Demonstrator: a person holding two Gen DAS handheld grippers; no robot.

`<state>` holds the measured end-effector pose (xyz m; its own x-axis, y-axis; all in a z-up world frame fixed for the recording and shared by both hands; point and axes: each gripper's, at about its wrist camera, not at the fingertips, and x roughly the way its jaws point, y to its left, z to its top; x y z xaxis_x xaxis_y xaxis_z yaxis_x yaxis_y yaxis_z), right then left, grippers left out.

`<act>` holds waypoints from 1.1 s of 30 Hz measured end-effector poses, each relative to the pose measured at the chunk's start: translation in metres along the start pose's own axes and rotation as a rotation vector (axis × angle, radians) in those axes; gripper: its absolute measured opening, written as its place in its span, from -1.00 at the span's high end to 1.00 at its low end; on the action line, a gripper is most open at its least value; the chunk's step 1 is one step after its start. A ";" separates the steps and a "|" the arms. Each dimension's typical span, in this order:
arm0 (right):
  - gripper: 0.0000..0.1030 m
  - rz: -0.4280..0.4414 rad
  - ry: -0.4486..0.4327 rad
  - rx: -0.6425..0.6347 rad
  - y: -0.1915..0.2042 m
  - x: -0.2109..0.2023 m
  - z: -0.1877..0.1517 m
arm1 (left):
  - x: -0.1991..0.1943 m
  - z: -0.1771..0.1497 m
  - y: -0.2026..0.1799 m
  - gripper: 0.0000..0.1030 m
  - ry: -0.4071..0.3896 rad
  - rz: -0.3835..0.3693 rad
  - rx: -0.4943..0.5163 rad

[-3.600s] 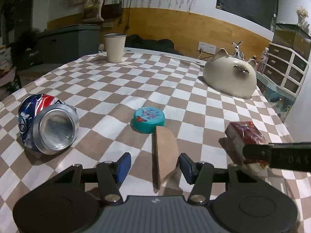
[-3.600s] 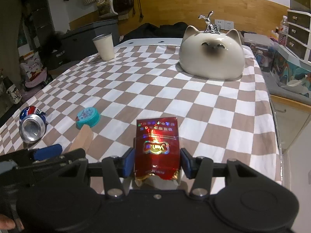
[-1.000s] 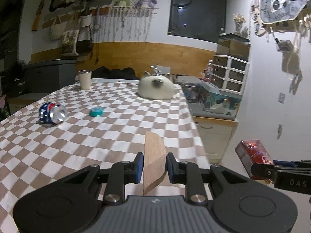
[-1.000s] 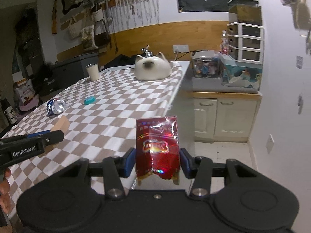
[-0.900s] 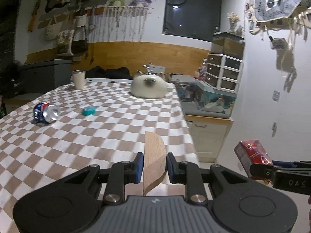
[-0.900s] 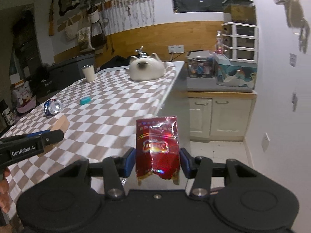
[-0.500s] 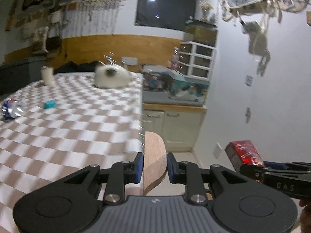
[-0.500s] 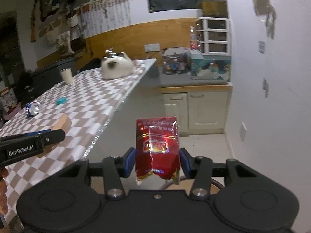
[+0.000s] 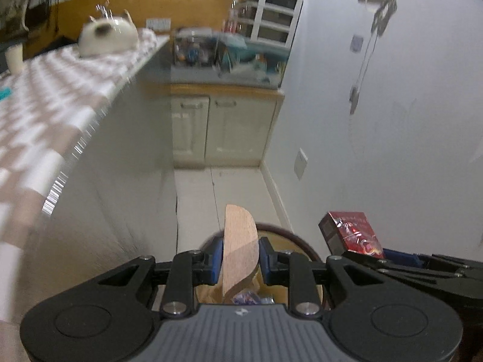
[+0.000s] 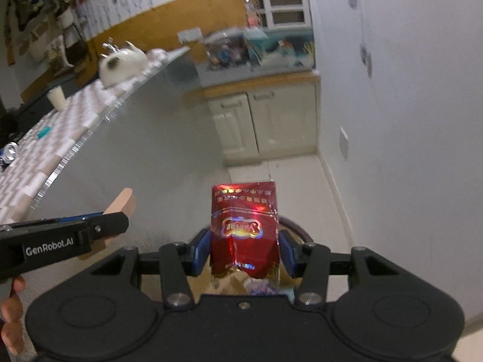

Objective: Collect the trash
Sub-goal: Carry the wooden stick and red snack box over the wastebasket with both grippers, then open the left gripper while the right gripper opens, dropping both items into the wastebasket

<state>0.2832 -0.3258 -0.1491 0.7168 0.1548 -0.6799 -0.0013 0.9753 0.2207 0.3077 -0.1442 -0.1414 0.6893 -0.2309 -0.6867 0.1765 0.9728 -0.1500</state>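
Observation:
My left gripper is shut on a flat wooden piece with a rounded top, held upright on edge. My right gripper is shut on a crumpled red foil pack. Both point down over a round bin with a dark rim, which is mostly hidden behind the grippers. Brown paper and wrappers lie inside it. In the left wrist view the red pack hangs to the right of the wood. The right wrist view has the wooden piece at the left, in the left gripper.
The checked table drops away on the left, its white side panel close by. On it are a crushed can, a teal lid, a cup and a cat-shaped ornament. Cream cabinets stand ahead, a white wall at the right.
Both grippers have swung off the table to the right and tipped down. The floor and the bin have come into view beneath them. Each still holds its item.

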 end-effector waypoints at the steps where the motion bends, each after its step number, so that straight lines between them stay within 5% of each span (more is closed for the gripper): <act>1: 0.04 -0.001 0.013 0.010 -0.004 0.005 -0.003 | 0.007 -0.003 -0.002 0.48 0.015 -0.001 -0.001; 23: -0.01 -0.013 0.250 0.064 -0.038 0.116 -0.039 | 0.124 -0.029 0.015 0.48 0.243 0.003 -0.083; 33: -0.28 0.009 0.269 0.045 -0.038 0.136 -0.039 | 0.144 -0.028 0.027 0.48 0.268 -0.003 -0.127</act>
<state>0.3531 -0.3354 -0.2772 0.5061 0.2049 -0.8378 0.0286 0.9668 0.2538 0.3921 -0.1503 -0.2640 0.4755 -0.2375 -0.8471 0.0772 0.9704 -0.2287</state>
